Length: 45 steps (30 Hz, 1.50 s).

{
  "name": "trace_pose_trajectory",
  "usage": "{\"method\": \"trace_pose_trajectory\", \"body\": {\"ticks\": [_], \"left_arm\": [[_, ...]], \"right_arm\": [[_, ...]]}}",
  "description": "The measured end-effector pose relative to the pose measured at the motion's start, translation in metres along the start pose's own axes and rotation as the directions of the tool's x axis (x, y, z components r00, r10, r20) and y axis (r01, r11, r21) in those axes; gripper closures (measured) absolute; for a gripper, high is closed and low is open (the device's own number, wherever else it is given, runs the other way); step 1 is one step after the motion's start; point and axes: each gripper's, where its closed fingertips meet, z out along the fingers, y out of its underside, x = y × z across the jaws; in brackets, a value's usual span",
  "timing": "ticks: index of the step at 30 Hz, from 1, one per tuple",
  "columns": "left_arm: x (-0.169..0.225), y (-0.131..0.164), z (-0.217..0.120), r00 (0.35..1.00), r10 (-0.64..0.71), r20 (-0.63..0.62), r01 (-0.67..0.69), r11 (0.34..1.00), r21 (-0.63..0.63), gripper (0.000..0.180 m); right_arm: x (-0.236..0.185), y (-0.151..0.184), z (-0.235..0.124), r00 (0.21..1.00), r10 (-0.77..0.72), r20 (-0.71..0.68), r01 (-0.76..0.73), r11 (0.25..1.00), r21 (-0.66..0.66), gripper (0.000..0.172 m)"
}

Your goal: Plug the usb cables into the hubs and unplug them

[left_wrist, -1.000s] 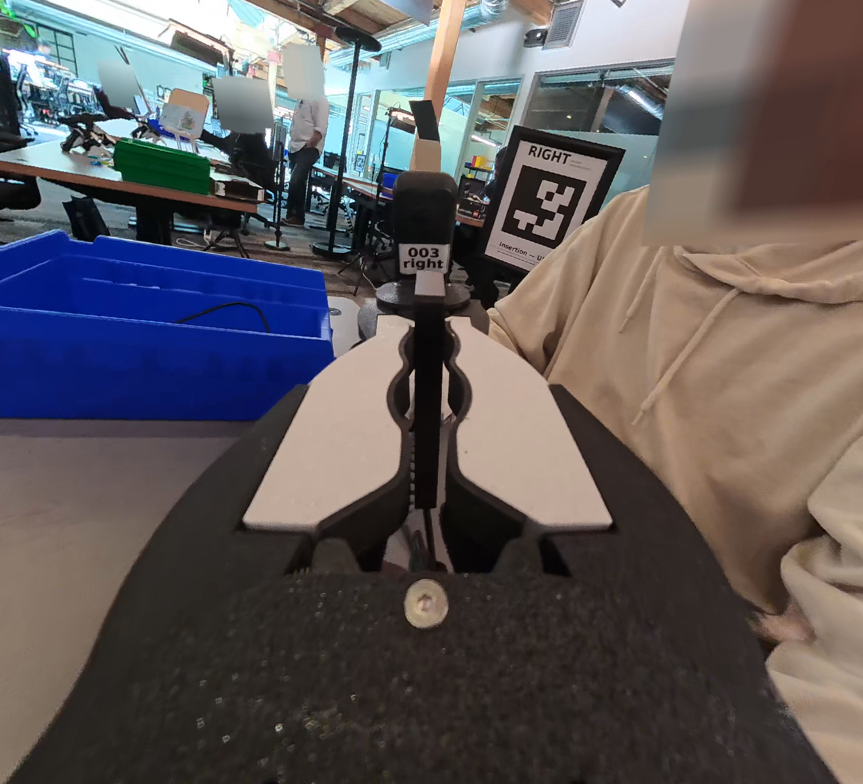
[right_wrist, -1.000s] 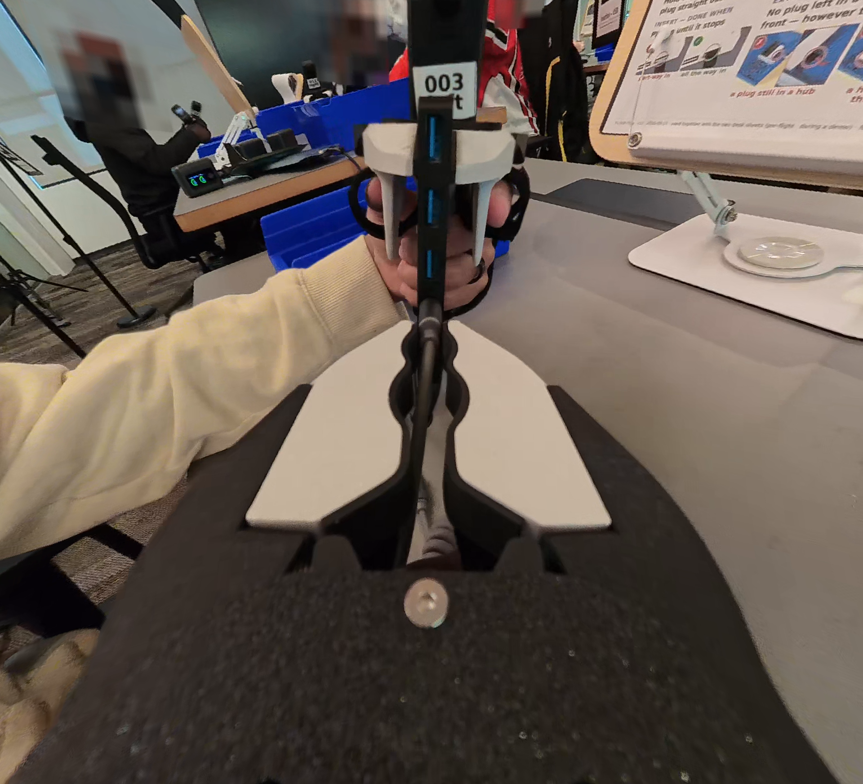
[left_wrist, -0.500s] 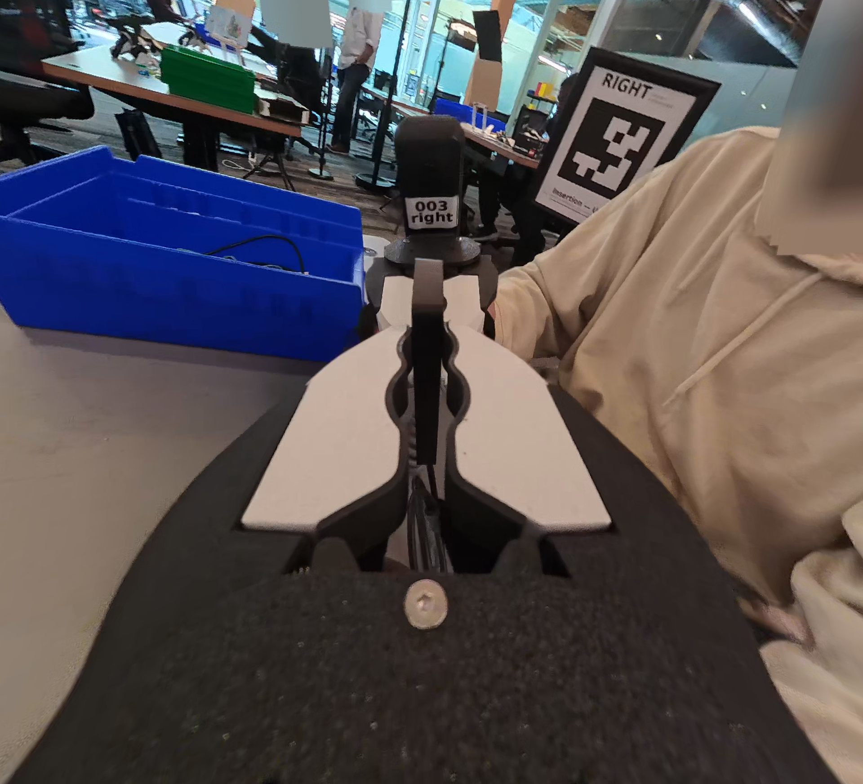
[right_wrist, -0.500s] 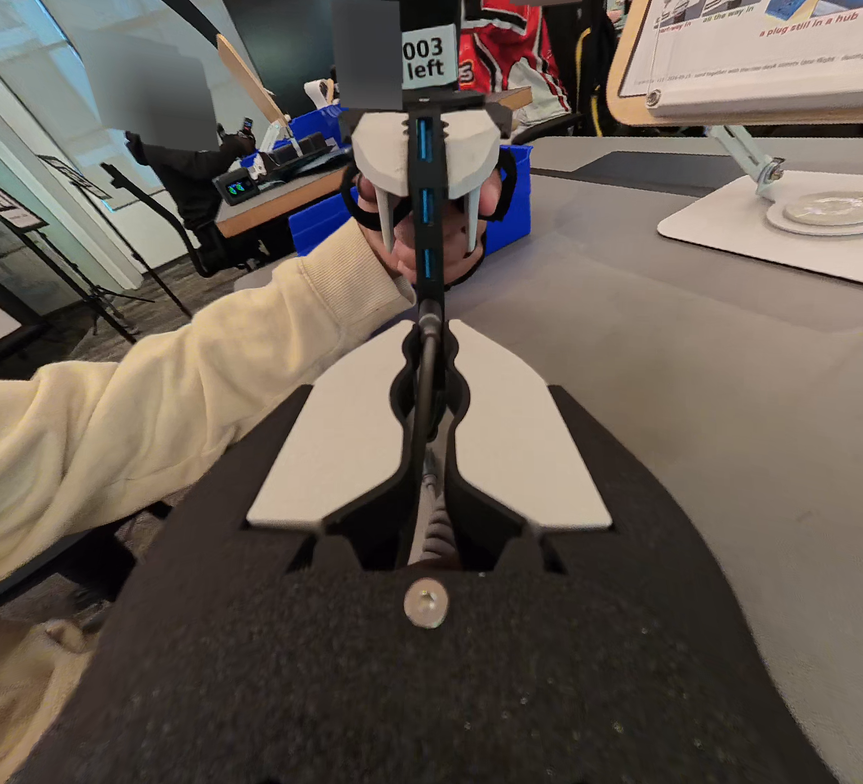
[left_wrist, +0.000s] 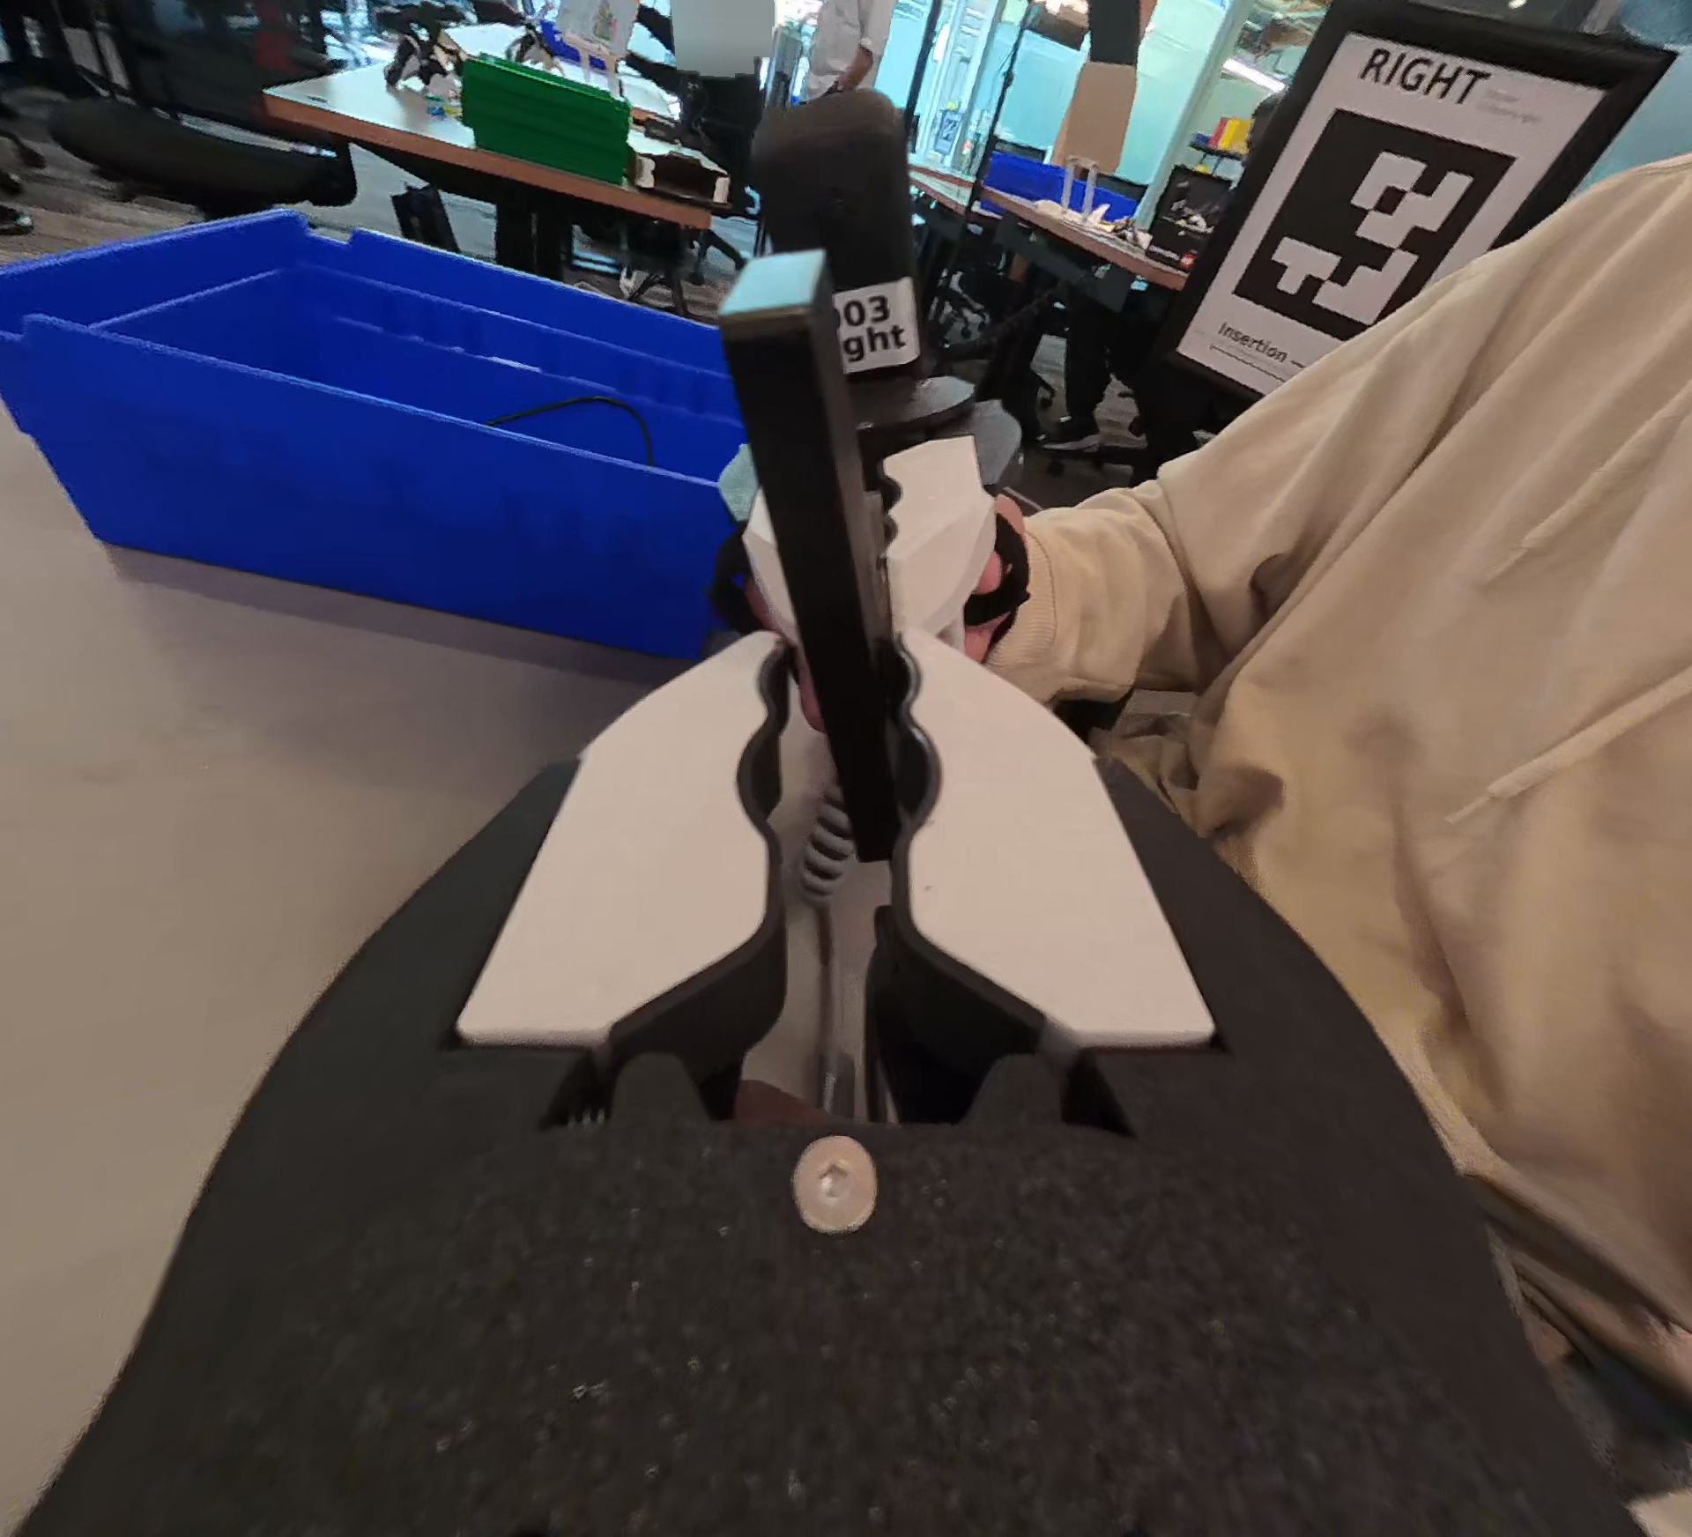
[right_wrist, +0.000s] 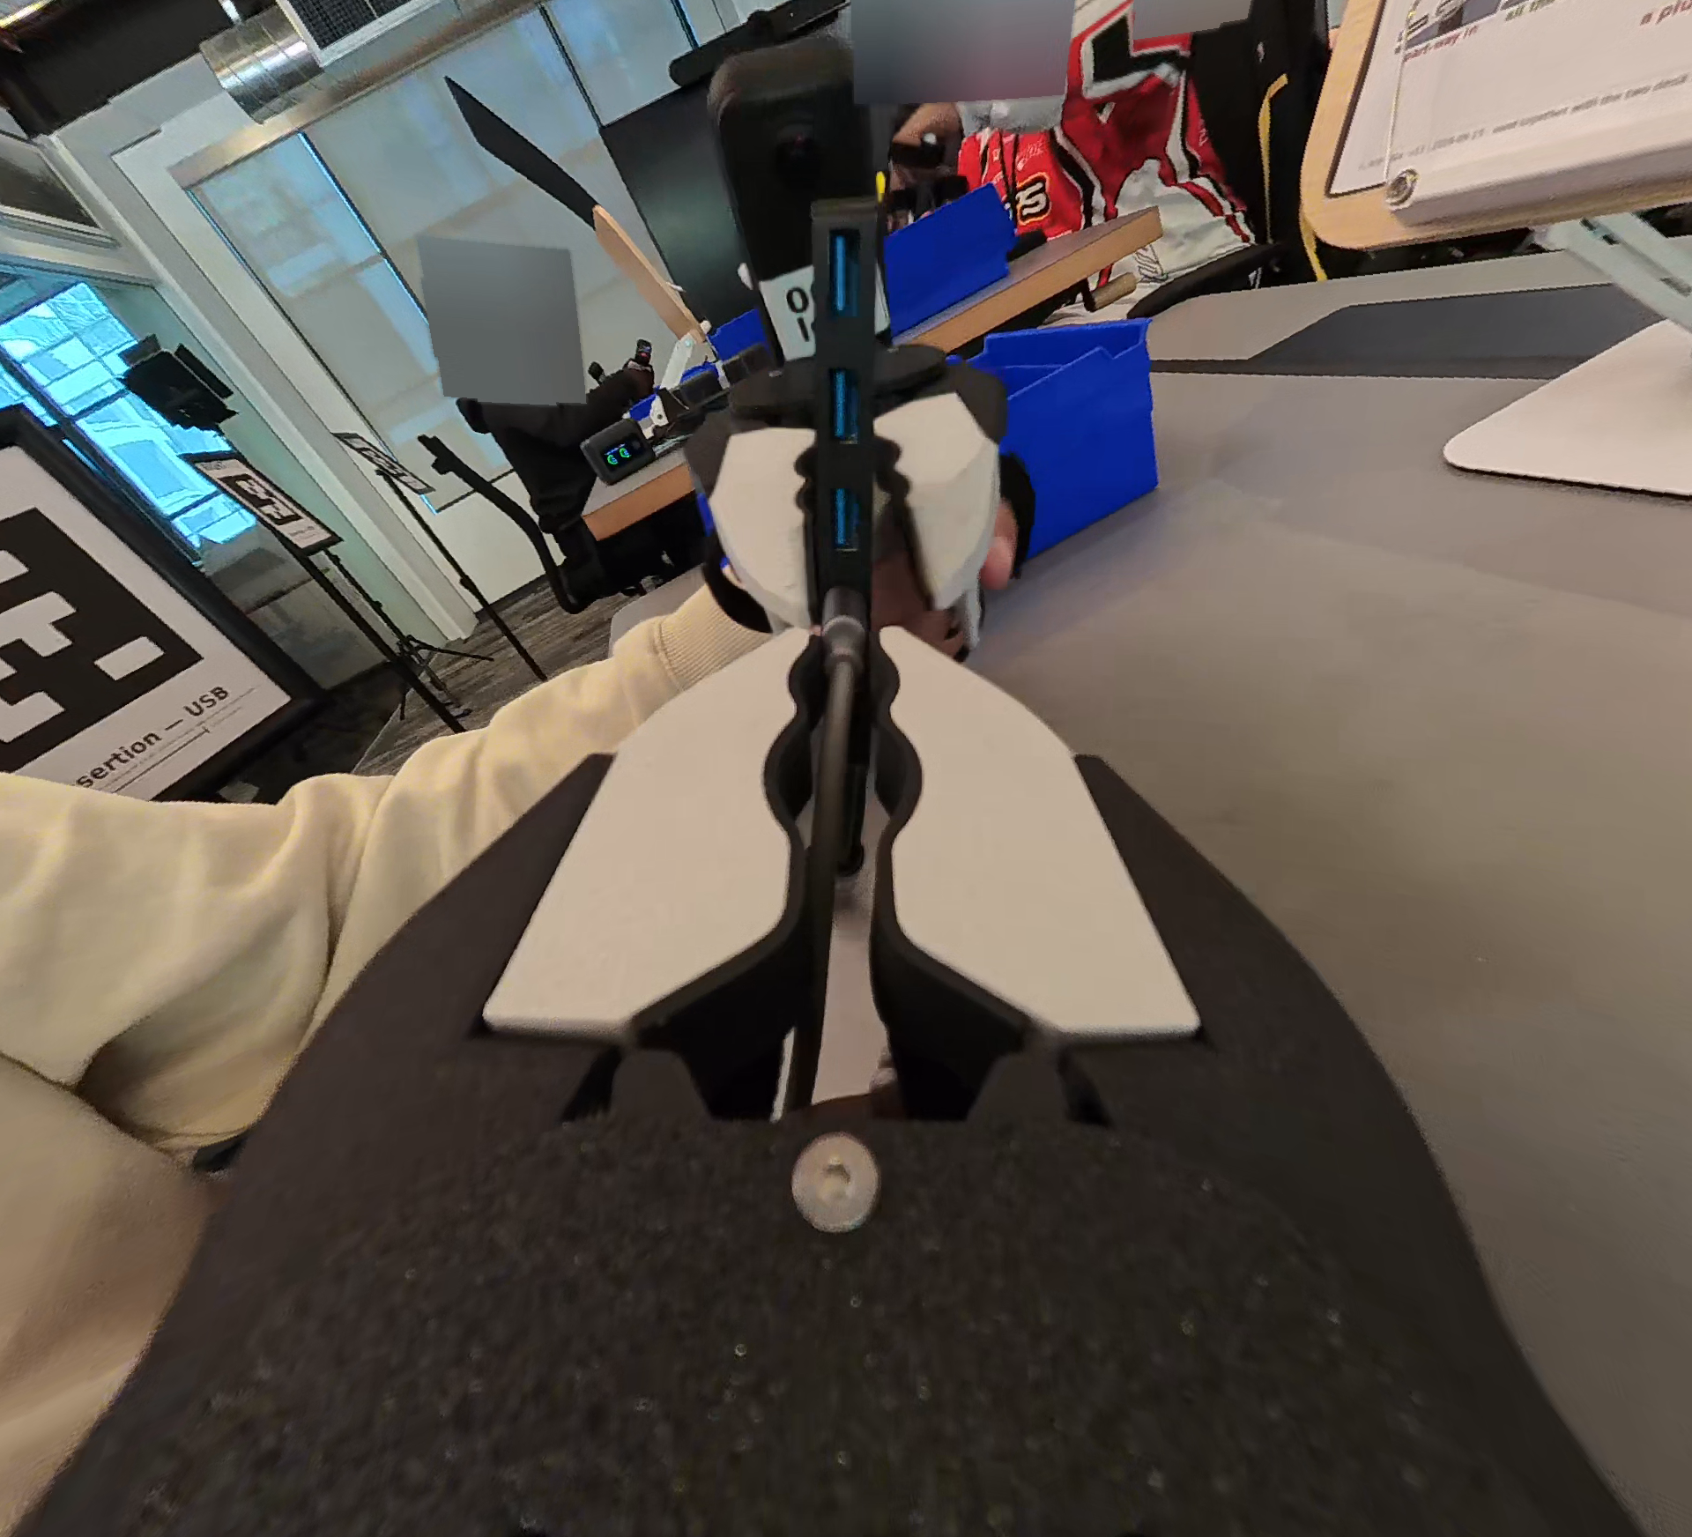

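Note:
A black USB hub (left_wrist: 806, 532) stands upright and tilted between the fingers of my left gripper (left_wrist: 842, 655). That gripper is open: the hub leans on the right finger (left_wrist: 998, 806), and a gap shows between it and the left finger (left_wrist: 659, 806). The right wrist view shows the hub (right_wrist: 842, 394) with its blue ports, between the left gripper's white fingers (right_wrist: 760, 522). My right gripper (right_wrist: 842, 651) is shut on the black USB cable (right_wrist: 829, 760), just below the hub's lower end. It also shows behind the hub in the left wrist view (left_wrist: 934, 522).
A blue bin (left_wrist: 366, 486) with a black cable in it stands on the grey table (left_wrist: 183, 760) to the left. Another blue bin (right_wrist: 1080, 431) and an instruction board on a white base (right_wrist: 1602, 431) stand to the right. A person's cream sleeve (left_wrist: 1373, 577) is close by.
My left gripper's jaws have opened and the hub, gripped straight before, now leans tilted between them. My right gripper stays shut on the cable. Both views have swung.

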Motion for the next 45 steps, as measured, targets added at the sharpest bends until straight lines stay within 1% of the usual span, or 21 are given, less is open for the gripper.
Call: {"method": "trace_pose_trajectory", "body": {"ticks": [1,3,8,13,15,30,45], "left_arm": [[0.002,-0.001,0.0,1.0,-0.004,-0.016,0.004,1.0,0.007,0.167],[0.003,-0.001,0.001,0.999,-0.033,-0.043,0.033,0.999,0.011,0.169],[0.004,0.004,0.0,0.996,-0.06,-0.071,0.058,0.998,-0.033,0.17],[0.006,0.008,-0.003,0.997,-0.053,-0.063,0.048,0.996,-0.079,0.17],[0.006,0.01,-0.004,0.998,-0.047,-0.051,0.042,0.994,-0.096,0.17],[0.01,0.018,0.0,0.998,-0.036,-0.057,0.027,0.988,-0.15,0.17],[0.009,0.026,0.003,0.998,-0.034,-0.046,0.024,0.98,-0.196,0.17]], "right_arm": [[0.002,-0.001,-0.001,1.0,-0.004,-0.009,0.004,1.0,0.004,0.163],[0.001,-0.001,-0.001,1.0,0.002,0.0,-0.002,1.0,0.006,0.164],[0.002,0.003,-0.001,1.0,-0.026,-0.01,0.026,1.0,-0.014,0.163],[0.0,0.007,0.001,0.999,-0.047,0.005,0.047,0.998,-0.035,0.163],[0.001,0.009,0.002,0.997,-0.073,-0.009,0.073,0.996,-0.052,0.164],[-0.002,0.016,-0.002,0.993,-0.114,-0.009,0.113,0.99,-0.085,0.163],[0.001,0.023,-0.007,0.994,-0.108,-0.02,0.106,0.989,-0.1,0.163]]}}
